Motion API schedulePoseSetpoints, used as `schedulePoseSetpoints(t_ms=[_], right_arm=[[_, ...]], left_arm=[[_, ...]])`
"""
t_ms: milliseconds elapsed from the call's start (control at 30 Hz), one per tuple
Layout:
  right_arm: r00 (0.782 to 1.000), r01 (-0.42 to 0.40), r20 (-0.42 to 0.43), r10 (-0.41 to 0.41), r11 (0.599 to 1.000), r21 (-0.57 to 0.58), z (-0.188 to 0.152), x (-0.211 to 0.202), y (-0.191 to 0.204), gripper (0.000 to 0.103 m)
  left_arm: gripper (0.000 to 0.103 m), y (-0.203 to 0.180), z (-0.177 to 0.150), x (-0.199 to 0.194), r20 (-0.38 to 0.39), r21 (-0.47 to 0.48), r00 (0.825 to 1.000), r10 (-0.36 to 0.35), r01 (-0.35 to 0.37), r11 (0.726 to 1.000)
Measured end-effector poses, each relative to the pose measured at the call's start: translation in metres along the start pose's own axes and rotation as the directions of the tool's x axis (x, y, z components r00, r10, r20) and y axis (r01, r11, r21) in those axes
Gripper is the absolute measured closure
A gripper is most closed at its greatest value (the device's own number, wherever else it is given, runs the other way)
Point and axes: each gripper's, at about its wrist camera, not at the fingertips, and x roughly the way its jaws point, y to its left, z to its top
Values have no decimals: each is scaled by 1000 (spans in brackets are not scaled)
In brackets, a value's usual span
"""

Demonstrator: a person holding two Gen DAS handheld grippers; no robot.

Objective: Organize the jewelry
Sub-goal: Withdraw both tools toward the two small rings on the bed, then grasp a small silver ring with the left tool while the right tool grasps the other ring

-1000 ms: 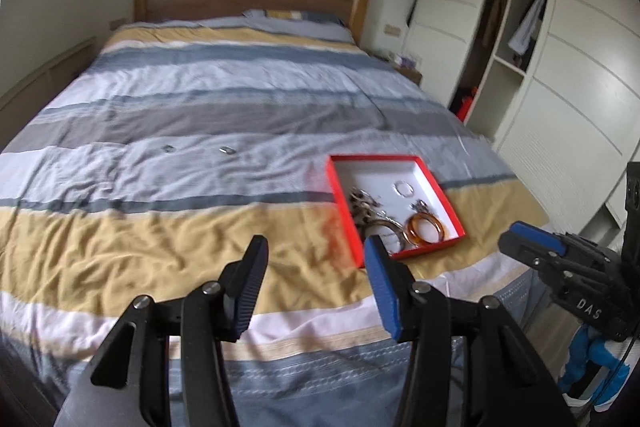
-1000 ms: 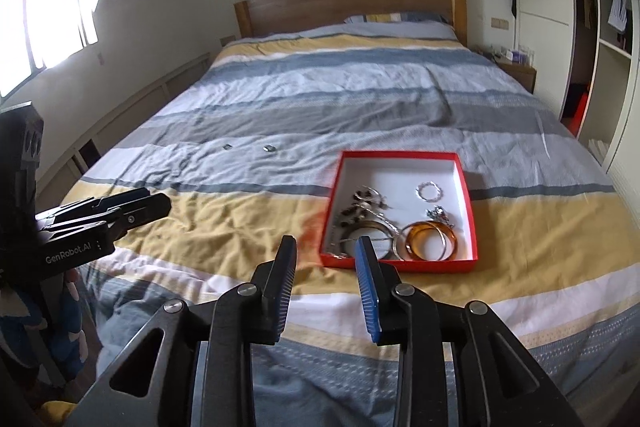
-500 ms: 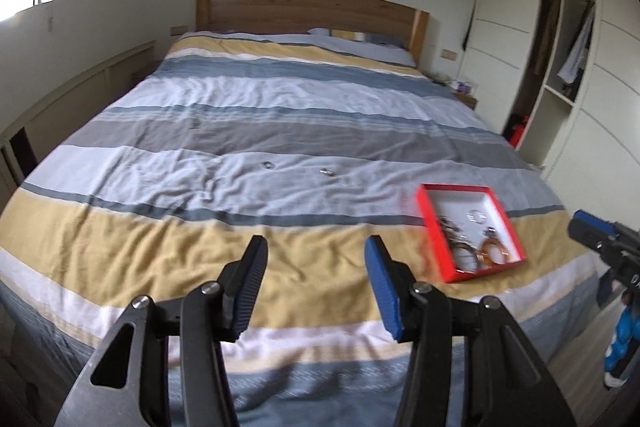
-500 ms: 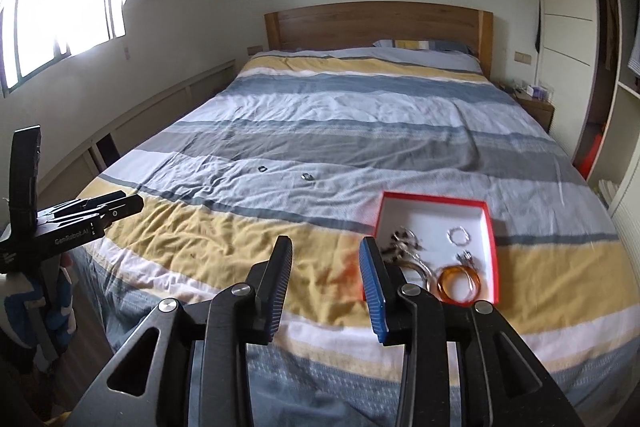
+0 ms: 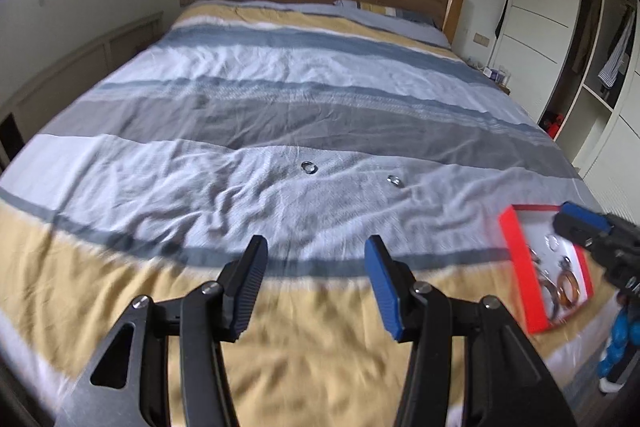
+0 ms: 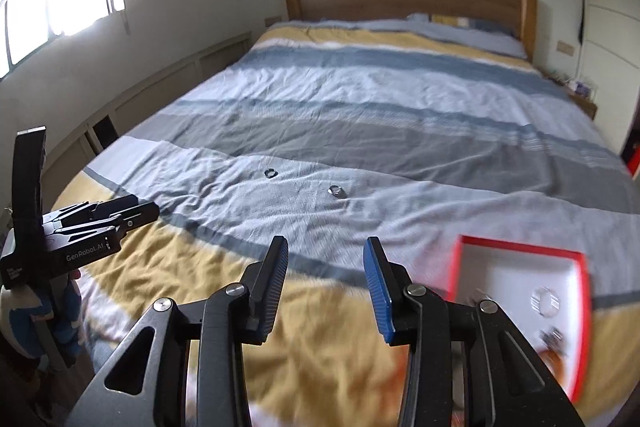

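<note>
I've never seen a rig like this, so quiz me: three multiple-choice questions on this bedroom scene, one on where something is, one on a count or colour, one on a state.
1. Where is the red box?
A. on the yellow stripe near the foot of the bed
B. on the pillow
C. on the floor

2. How many small rings lie loose on the pale stripe?
A. none
B. two
C. five

3. What is the left gripper doing?
A. open, holding nothing
B. clamping a bracelet
C. gripping the box

Answers: 1 A, it rests on the yellow band; 2 B, one ring and another ring; 3 A, only bedding shows between its fingers.
</note>
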Motion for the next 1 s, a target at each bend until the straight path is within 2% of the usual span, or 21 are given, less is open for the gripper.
schedulePoseSetpoints(t_ms=[167, 300, 433, 600, 767, 900, 933, 1000], right_arm=[[997, -20, -73, 21, 1000, 13, 13, 96, -6, 64], [994, -22, -105, 24, 1000, 23, 17, 155, -15, 64], [992, -31, -120, 37, 998, 52, 23, 198, -25, 64], [987, -50, -152, 58, 997, 56, 29, 236, -28, 64], [986, -63, -149, 70, 997, 53, 35, 254, -26, 65], [986, -77, -145, 84, 996, 50, 33, 258, -25, 76], [986, -79, -143, 86, 995, 55, 32, 259, -26, 83], [986, -85, -139, 93, 994, 64, 32, 260, -28, 84]], left_arm=[[55, 5, 22, 84, -44, 16, 999, -8, 8, 1000], [55, 8, 27, 135, -73, 20, 997, 2, -1, 1000], [55, 13, 27, 178, -100, 18, 995, 20, -19, 1000], [55, 12, 37, 204, -96, 37, 995, 18, -15, 999], [55, 10, 46, 220, -94, 63, 995, 28, -22, 998], [56, 10, 44, 225, -87, 68, 996, 26, -20, 998], [58, 9, 44, 225, -84, 70, 996, 25, -19, 997], [66, 9, 44, 225, -80, 74, 997, 16, -10, 997]])
